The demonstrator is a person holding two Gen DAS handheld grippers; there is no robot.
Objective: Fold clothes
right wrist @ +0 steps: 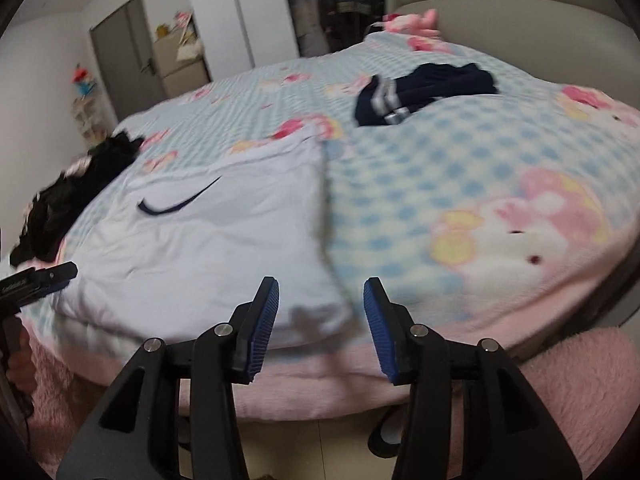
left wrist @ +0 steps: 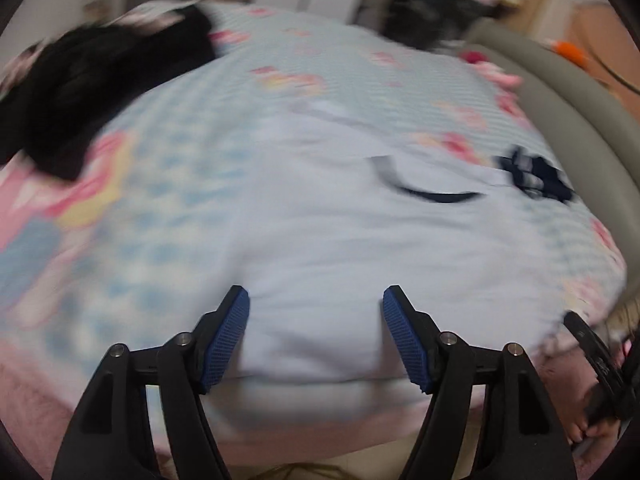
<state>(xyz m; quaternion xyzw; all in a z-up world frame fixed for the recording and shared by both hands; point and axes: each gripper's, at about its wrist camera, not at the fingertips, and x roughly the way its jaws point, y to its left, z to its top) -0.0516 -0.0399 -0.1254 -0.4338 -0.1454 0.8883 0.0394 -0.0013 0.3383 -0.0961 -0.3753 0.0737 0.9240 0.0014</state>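
Note:
A pale blue shirt (left wrist: 320,220) with a dark swoosh mark lies flat on the bed near its front edge; it also shows in the right wrist view (right wrist: 208,240). My left gripper (left wrist: 316,300) is open and empty, its blue pads above the shirt's near hem. My right gripper (right wrist: 321,292) is open and empty, over the shirt's near right corner. The left gripper's tip (right wrist: 44,274) shows at the left edge of the right wrist view. The left wrist view is blurred.
The bed carries a blue checked cartoon blanket (right wrist: 460,184) with a pink edge. A folded navy garment (right wrist: 420,92) lies at the back right. A black garment pile (right wrist: 72,196) lies at the left. A grey headboard (right wrist: 520,20) stands behind.

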